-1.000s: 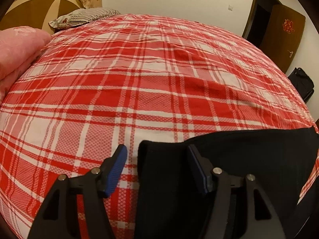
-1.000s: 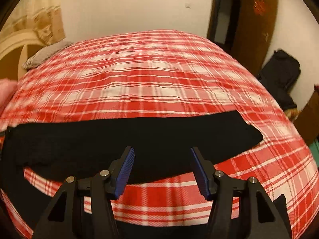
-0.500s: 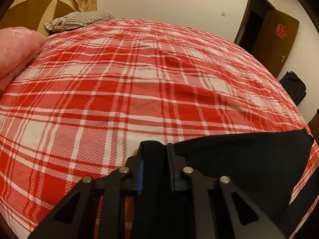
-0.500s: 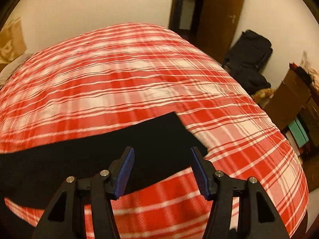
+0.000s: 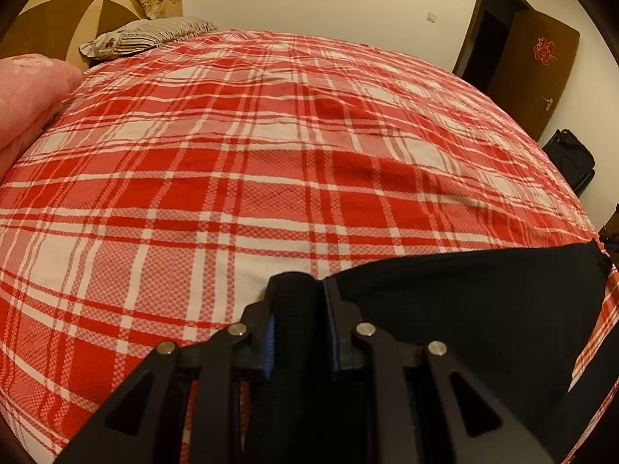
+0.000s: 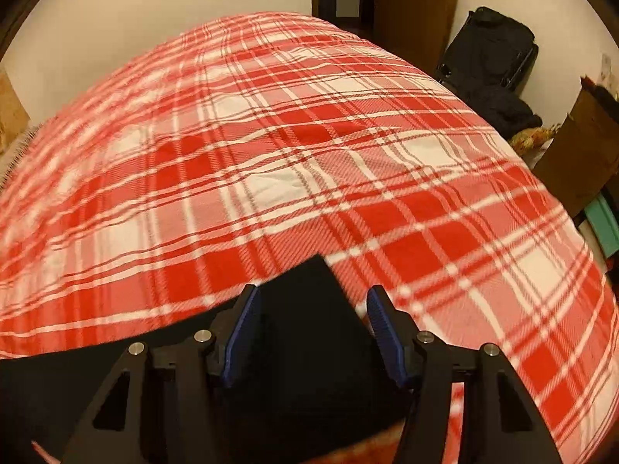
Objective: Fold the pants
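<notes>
Black pants (image 5: 464,309) lie flat on a red and white plaid bed (image 5: 271,154). In the left wrist view my left gripper (image 5: 298,294) is shut on a bunched edge of the pants at their left end. In the right wrist view the pants' other end (image 6: 305,309) is a pointed corner lying between the fingers of my right gripper (image 6: 309,321), whose blue pads (image 6: 243,324) stand wide apart on either side of the cloth. The pants run off to the lower left in that view.
A pink blanket (image 5: 27,92) and a striped pillow (image 5: 147,34) lie at the bed's head. A brown door (image 5: 537,69) and a black bag (image 6: 491,58) stand past the far right side. Boxes (image 6: 580,154) stand by the bed's right edge.
My left gripper closed on the pants' edge and stays shut. My right gripper moved right along the pants to their end corner, still open.
</notes>
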A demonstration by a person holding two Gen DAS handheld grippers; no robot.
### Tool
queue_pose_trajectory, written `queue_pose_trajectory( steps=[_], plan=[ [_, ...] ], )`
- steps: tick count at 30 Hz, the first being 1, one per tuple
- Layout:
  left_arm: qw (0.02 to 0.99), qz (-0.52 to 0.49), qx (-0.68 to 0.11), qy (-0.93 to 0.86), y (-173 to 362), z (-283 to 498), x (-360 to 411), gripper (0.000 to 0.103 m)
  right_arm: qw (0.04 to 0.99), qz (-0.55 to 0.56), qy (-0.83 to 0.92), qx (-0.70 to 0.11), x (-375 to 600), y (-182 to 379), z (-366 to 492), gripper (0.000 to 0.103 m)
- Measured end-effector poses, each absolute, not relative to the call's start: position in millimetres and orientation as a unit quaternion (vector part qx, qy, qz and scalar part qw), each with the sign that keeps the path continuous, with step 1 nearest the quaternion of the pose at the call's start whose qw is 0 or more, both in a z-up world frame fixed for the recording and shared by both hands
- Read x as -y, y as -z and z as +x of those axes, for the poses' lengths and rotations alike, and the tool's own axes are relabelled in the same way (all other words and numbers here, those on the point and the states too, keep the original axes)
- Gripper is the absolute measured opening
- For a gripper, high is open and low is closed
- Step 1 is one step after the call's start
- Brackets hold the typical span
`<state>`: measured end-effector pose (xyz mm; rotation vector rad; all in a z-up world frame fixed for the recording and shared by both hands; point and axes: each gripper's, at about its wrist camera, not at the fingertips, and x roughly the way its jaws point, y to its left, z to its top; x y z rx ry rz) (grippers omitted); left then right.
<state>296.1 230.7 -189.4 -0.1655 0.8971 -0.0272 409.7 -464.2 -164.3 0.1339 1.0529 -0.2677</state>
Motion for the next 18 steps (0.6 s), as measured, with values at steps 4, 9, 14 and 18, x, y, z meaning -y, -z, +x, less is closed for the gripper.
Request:
queue_pose_trajectory(
  steps=[4,9,14,18],
  plan=[
    [0.899,-0.07,-0.433,0.01,189,296,-229,0.021,0.846,0.068,0.111,-0.517,471,180,421,0.059],
    [0.898,-0.091,-0.431,0.014,190,296,-233,0.023,0.849,0.073,0.082,-0.517,466,185,421,0.048],
    [0.9,-0.071,-0.43,0.01,187,296,-227,0.016,0.856,0.076,0.061,-0.507,462,177,413,0.009],
    [0.903,-0.075,-0.423,0.007,179,294,-227,0.012,0.875,0.057,0.06,-0.478,455,154,392,0.008]
  ],
)
